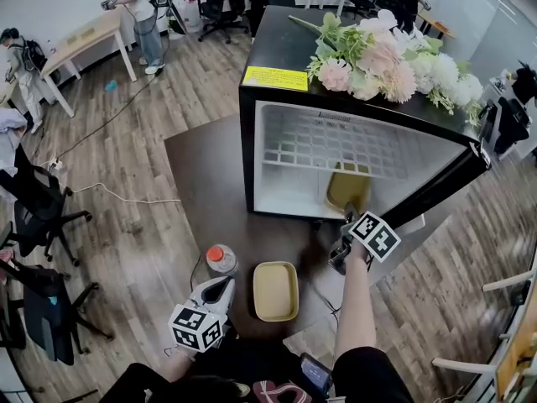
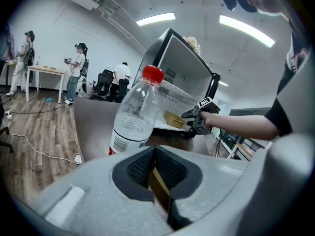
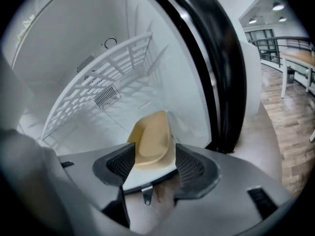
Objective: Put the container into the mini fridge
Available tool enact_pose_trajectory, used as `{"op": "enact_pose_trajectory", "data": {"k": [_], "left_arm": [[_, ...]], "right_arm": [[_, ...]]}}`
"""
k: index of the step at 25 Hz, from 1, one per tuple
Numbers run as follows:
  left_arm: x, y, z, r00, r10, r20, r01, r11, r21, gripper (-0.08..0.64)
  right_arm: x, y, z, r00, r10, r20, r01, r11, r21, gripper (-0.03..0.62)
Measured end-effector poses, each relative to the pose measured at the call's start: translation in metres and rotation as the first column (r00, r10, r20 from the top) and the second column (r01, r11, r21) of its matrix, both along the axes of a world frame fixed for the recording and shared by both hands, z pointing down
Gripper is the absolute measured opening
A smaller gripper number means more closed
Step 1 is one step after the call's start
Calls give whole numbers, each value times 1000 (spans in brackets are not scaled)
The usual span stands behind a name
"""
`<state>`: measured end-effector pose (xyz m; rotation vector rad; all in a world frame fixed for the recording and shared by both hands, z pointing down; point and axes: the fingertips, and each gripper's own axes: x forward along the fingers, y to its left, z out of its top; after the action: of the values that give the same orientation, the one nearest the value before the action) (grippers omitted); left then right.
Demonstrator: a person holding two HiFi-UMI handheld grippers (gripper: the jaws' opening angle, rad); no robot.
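Since the right gripper has its jaws spread wide, gripping nothing, the yellow container sits on the mini fridge floor, dead ahead between the tips, long side running inward. The left gripper is closed, well away.

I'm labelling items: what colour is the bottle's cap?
The cap is red, clearest in the left gripper view.

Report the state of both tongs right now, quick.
Left tongs: closed, holding nothing.
Right tongs: open, pads apart on either side of the tan container, which sits inside the mini fridge, not gripped.
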<state>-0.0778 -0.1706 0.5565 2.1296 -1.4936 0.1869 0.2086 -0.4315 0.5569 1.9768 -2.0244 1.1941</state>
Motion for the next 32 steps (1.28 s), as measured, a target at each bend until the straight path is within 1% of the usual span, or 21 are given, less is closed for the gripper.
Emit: {"op": "enact_pose_trajectory", "data": {"k": [3,5,11,15,18,21,23,24,29,32], "left_arm": [[1,4,-4,1000,1,-6,-1,1000,17,8],[3,8,-5,1000,1,-14,-1,1000,24,8],[8,19,-6,1000,11,-26,-10,999,36,8],[10,25,-7,999,7,-31,-6,999,45,8],[12,29,-5,999,0,-35,2,999,42,8],[16,32,-5,999,-5,-37,7,999,43,8],[19,34,-4,999,-5,-38,7,999,43,8],[20,35,-4,999,-5,-37,6,999,42,8],[25,42,-2,1000,-7,-30,8,999,42,8],[26,46,1,1000,-10,-30,11,999,36,8]], "right_arm": [[-4,24,-7,999,-31,13,31,999,19,267],[-10,41,-9,998,-67,18,67,997,25,268],[-29,100,-5,984,-177,31,176,984,16,265],[-41,146,9,964,-266,12,266,964,-16,235],[-46,181,28,952,-307,6,306,949,-72,227],[-55,213,47,933,-361,-3,357,925,-129,214],[-62,234,58,923,-386,-1,380,911,-160,178],[-65,243,63,917,-399,3,393,903,-171,170],[-79,282,76,887,-462,17,455,867,-204,170],[-84,292,85,882,-471,14,462,857,-228,170]]}}
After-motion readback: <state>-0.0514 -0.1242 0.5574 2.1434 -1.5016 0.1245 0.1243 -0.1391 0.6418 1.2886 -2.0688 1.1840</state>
